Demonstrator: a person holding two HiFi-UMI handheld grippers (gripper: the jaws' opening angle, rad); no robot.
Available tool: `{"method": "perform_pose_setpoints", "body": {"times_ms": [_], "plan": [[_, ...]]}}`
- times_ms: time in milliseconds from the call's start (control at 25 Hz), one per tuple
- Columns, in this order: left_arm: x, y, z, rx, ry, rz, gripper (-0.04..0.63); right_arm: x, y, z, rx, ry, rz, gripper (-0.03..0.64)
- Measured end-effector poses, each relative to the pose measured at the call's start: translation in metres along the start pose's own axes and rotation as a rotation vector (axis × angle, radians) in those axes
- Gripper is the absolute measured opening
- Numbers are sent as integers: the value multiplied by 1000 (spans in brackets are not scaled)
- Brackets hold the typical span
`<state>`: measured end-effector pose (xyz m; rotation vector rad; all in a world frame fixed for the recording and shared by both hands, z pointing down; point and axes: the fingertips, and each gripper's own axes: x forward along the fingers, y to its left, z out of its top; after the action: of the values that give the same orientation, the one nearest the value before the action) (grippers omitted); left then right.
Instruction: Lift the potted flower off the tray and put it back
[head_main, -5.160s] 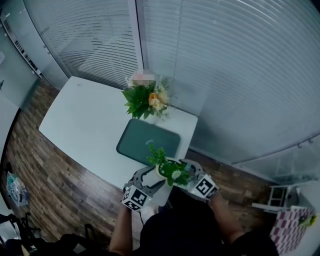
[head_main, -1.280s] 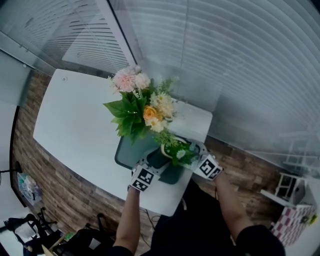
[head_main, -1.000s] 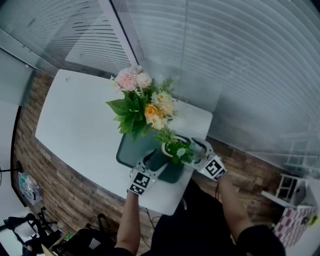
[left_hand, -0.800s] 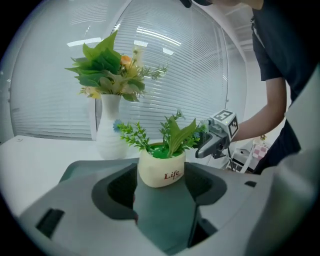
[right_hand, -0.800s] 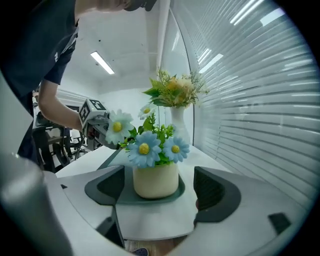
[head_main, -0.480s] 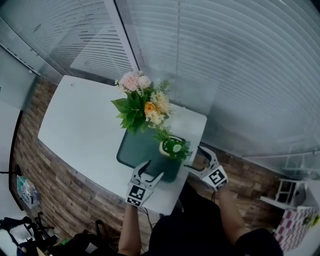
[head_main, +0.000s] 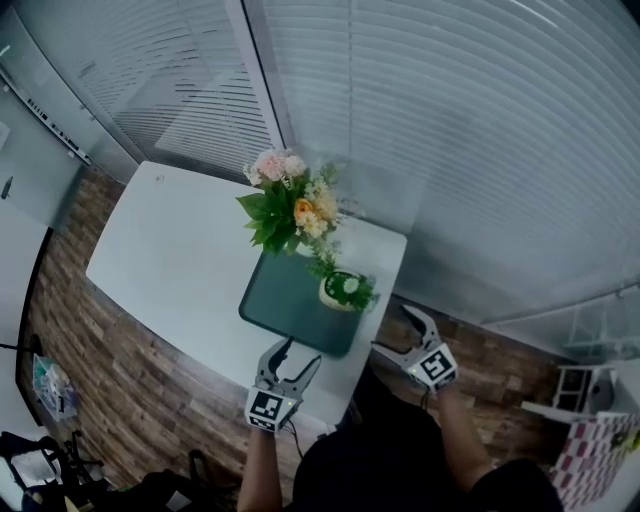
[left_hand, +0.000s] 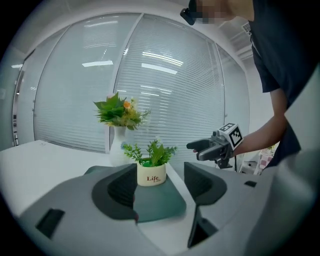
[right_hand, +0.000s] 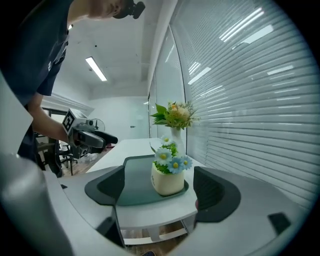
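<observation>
Apparently finished: the potted flower (head_main: 345, 291) stands upright on the right end of the tray (head_main: 285, 305) on the desk (head_main: 170, 260). Left gripper (head_main: 302, 352) and right gripper (head_main: 392, 328) are both spread, empty and apart from it.

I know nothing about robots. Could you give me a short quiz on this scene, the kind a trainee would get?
1. True or false: the small cream pot of green leaves and daisies stands on the dark green rectangular tray.
2. Choose one. The left gripper and the right gripper are: A) both open, holding nothing; B) both shut on the pot; C) one open, one shut.
3. Which word is printed on the pot, as the left gripper view shows it?

Key: 1 true; 2 A; 3 Life.
</observation>
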<state>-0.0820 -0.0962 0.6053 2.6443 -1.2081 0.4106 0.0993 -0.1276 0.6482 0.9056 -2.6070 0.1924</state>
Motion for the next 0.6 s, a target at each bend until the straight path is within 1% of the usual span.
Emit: {"method": "perform_pose_setpoints", "body": {"times_ms": [80, 240, 400, 480, 600], "plan": [[-8, -5, -5, 3, -10, 6, 288, -7, 10, 1, -15, 14, 1, 402], [-25, -23, -4, -50, -24, 17, 288, -23, 26, 6, -29, 2, -20, 402], [-37, -39, -11, -1, -23, 0, 289, -41, 44, 9, -18, -2, -42, 402], [-43, -46, -12, 5, -22, -8, 288, -49, 54, 9, -23, 5, -48, 402], [-52, -53, -10, 7, -36, -7, 288, -63, 67, 6, -19, 48, -64, 402]]}}
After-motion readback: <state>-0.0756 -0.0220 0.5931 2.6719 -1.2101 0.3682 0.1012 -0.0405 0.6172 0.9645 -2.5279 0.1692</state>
